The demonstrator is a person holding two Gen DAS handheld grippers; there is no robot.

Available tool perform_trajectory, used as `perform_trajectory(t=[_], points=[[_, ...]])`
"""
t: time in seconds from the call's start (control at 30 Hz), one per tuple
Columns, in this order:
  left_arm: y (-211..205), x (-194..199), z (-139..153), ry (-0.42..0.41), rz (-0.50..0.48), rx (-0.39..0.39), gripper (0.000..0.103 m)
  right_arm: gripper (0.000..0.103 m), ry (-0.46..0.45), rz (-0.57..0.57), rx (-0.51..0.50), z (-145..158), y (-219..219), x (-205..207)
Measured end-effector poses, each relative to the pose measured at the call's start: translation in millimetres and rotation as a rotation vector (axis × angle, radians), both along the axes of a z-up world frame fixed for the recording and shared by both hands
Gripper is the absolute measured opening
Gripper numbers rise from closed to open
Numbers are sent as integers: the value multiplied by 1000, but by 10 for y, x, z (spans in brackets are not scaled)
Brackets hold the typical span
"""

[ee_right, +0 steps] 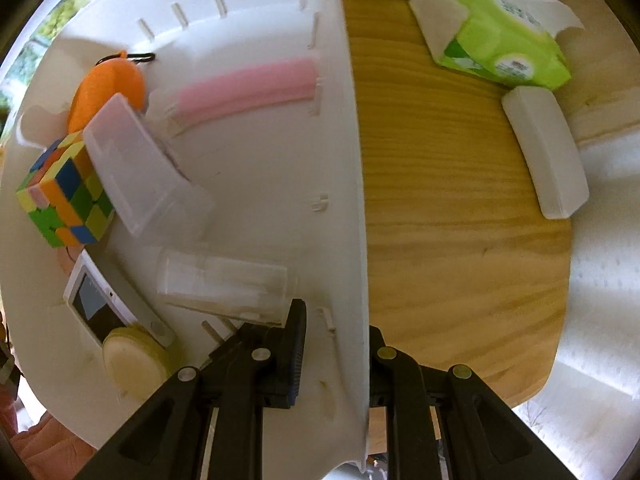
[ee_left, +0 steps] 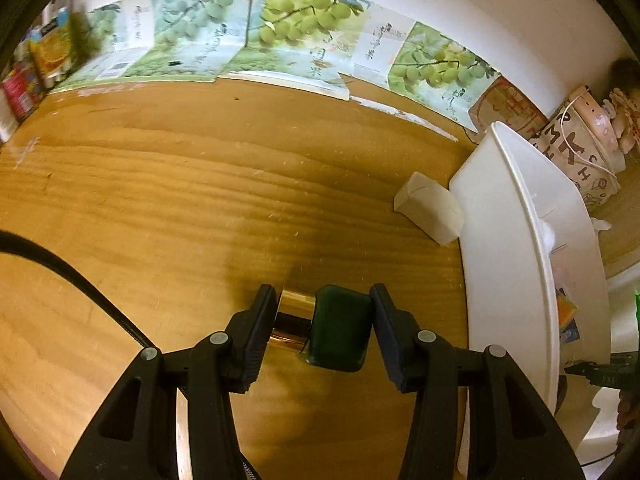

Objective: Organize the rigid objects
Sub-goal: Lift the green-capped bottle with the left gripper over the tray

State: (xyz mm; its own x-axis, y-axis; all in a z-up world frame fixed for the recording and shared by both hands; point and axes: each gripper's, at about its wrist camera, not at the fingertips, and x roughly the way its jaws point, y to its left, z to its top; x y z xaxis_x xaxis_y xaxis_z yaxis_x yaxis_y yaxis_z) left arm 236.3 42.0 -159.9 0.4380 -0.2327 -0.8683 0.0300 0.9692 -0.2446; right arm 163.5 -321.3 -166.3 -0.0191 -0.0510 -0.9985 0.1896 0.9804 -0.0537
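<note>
My left gripper (ee_left: 323,320) is shut on a dark green bottle with a gold cap (ee_left: 338,328), held sideways above the wooden table (ee_left: 180,200). To its right stands the white bin (ee_left: 516,216). My right gripper (ee_right: 334,344) is shut on the bin's wall (ee_right: 352,200), one finger inside and one outside. Inside the bin lie a colour cube (ee_right: 66,200), an orange case (ee_right: 106,88), a clear lidded box (ee_right: 136,168), a pink strip (ee_right: 248,86), a clear tube (ee_right: 224,284), a small white music player (ee_right: 112,300) and a pale round lid (ee_right: 134,364).
A white block (ee_left: 430,208) lies against the bin's left side. A green tissue pack (ee_right: 500,36) and a white oblong case (ee_right: 544,156) lie on the table beyond the bin. Fruit-print cardboard (ee_left: 280,36) lines the back wall; cartons (ee_left: 48,52) stand far left; a printed bag (ee_left: 576,148) stands far right.
</note>
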Motion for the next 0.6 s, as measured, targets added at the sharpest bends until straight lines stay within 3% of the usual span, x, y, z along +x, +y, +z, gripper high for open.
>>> perform_trajectory(t=[0.6], points=[[-185, -599, 399, -92, 118, -2, 52, 15, -8, 216, 41, 57, 129, -44]])
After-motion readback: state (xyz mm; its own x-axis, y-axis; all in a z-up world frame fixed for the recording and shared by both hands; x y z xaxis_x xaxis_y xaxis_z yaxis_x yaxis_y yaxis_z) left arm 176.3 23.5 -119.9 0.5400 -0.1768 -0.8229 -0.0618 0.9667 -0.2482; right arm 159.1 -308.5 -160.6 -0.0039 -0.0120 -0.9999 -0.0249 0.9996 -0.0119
